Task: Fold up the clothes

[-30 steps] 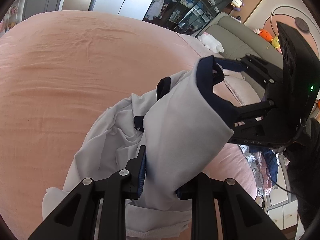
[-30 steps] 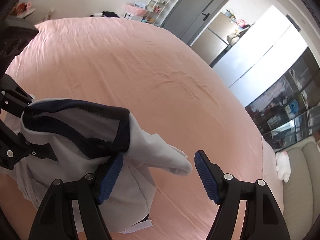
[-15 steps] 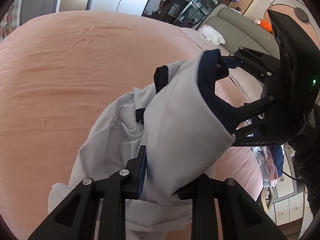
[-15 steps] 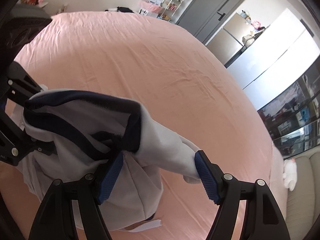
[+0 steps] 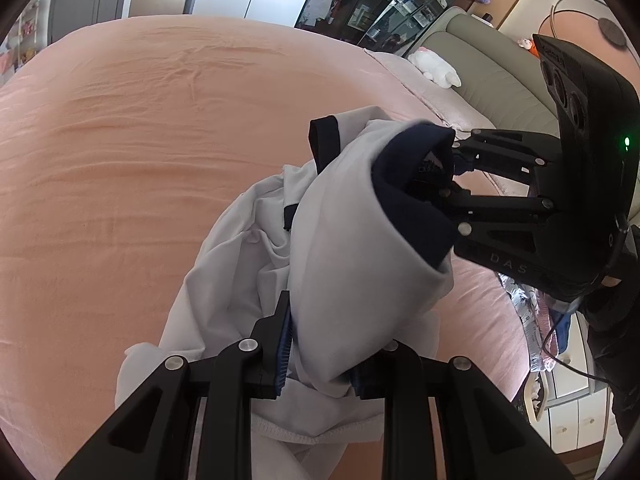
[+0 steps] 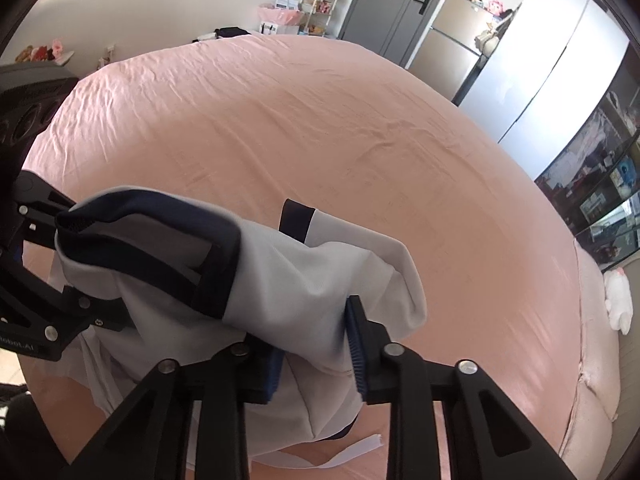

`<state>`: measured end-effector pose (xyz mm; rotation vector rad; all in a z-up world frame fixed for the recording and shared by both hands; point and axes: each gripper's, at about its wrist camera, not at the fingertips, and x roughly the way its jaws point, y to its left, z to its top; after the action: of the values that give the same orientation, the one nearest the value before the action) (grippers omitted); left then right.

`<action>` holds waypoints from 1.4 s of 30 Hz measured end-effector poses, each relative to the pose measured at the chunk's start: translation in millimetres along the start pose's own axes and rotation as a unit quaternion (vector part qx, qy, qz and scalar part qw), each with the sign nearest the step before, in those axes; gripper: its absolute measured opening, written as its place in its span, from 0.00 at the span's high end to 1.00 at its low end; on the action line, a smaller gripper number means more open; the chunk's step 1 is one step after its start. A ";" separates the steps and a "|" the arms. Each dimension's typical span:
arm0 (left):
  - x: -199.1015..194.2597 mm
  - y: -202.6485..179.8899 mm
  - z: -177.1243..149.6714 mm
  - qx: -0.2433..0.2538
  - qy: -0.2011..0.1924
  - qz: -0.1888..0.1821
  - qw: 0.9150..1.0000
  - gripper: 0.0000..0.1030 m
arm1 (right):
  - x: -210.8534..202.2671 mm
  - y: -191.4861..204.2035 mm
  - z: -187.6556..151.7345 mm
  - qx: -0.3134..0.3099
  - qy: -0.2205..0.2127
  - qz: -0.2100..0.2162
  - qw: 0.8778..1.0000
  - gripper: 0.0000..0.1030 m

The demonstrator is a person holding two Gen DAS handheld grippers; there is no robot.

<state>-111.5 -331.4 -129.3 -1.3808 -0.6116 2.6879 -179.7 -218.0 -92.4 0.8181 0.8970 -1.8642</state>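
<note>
**Garment gripped at two points above the bed**

The white garment (image 5: 352, 248) with navy trim is held bunched above the pink bed (image 5: 140, 160). It is clamped by the left gripper (image 5: 320, 356). The right gripper (image 6: 316, 354), spread wide earlier, has just closed on it.

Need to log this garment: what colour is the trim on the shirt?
Dark navy trim on a pale grey shirt, clearest in the right wrist view.

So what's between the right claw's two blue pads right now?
A bunched fold of the pale grey shirt; the right claw has just been closing and its pads now pinch it, which shows in the right wrist view.
</note>
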 end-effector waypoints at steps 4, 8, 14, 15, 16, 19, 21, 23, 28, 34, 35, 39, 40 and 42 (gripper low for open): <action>-6.5 0.5 -1.1 -0.010 0.000 0.009 1.000 0.73 | -6.5 -2.8 2.7 0.036 -0.002 0.019 0.999 0.90; -16.0 -5.6 0.7 -0.007 -0.022 0.083 0.996 0.29 | -16.7 -1.1 4.8 0.048 -0.006 0.027 0.998 0.91; -36.2 -6.8 -2.1 -0.033 -0.055 0.087 0.994 0.14 | -26.7 0.2 13.8 0.058 -0.017 0.038 0.997 0.91; -38.4 -6.3 -2.7 -0.043 -0.057 0.090 0.993 0.14 | -26.6 0.2 15.9 0.057 -0.019 0.040 0.997 0.92; -40.8 -6.1 -3.2 -0.051 -0.061 0.093 0.993 0.14 | -26.3 0.0 18.1 0.056 -0.021 0.042 0.997 0.92; -42.5 -11.4 -0.2 -0.067 -0.074 0.089 0.991 0.14 | -27.0 4.1 21.1 0.045 -0.018 0.038 0.998 0.92; -38.8 -16.3 4.9 -0.081 -0.079 0.079 0.990 0.14 | -26.6 3.6 22.1 0.043 -0.020 0.039 0.998 0.92; -32.9 -22.8 11.0 -0.092 -0.084 0.084 0.989 0.14 | -27.4 1.0 22.3 0.049 -0.025 0.047 0.997 0.92; -27.6 -17.3 2.6 -0.121 -0.093 0.093 0.984 0.14 | -31.5 -7.1 20.5 0.061 -0.036 0.050 0.996 0.92; -20.7 -7.9 2.1 -0.170 -0.110 0.093 0.975 0.14 | -34.3 -18.0 16.5 0.071 -0.041 0.054 0.995 0.92; -20.5 -5.7 0.5 -0.179 -0.111 0.092 0.973 0.14 | -34.3 -19.9 16.0 0.074 -0.042 0.055 0.995 0.92; -23.5 -1.9 -6.7 -0.205 -0.121 0.087 0.967 0.14 | -32.1 -23.2 15.0 0.078 -0.043 0.057 0.994 0.92; -24.5 -2.0 -8.1 -0.209 -0.125 0.087 0.966 0.14 | -31.8 -23.4 14.6 0.077 -0.043 0.057 0.994 0.92; -24.5 -4.3 -8.3 -0.208 -0.133 0.089 0.965 0.14 | -32.4 -23.7 13.9 0.078 -0.044 0.058 0.994 0.92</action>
<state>-90.8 -330.4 -113.2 -1.2010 -1.1899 3.0440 -191.0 -207.6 -52.8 0.8571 0.6427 -1.8692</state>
